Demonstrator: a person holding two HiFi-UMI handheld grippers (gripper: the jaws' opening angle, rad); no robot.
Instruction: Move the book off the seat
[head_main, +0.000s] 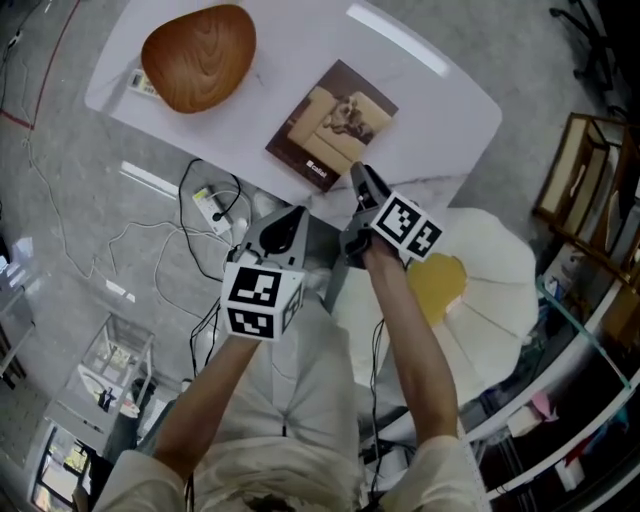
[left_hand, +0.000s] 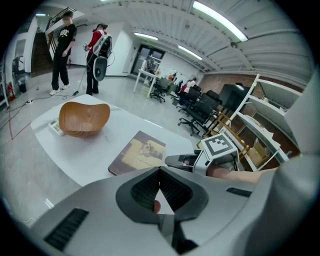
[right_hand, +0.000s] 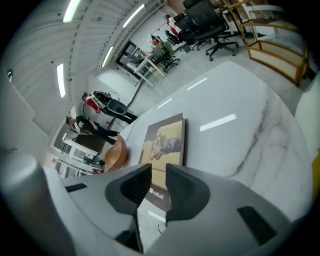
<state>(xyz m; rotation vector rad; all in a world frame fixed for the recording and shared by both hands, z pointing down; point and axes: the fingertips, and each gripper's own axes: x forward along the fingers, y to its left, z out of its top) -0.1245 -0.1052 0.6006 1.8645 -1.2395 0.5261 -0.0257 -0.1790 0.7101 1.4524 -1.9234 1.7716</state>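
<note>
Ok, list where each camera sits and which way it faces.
Head view: on the person's head, looking steeply down at the table, book and wooden bowl; left gripper, right gripper and both forearms show.
Left gripper view: on the left gripper, facing across the table; its shut jaws and the right gripper show.
Right gripper view: on the right gripper, facing the book; its open, empty jaws show.
Shared: all three see the book.
</note>
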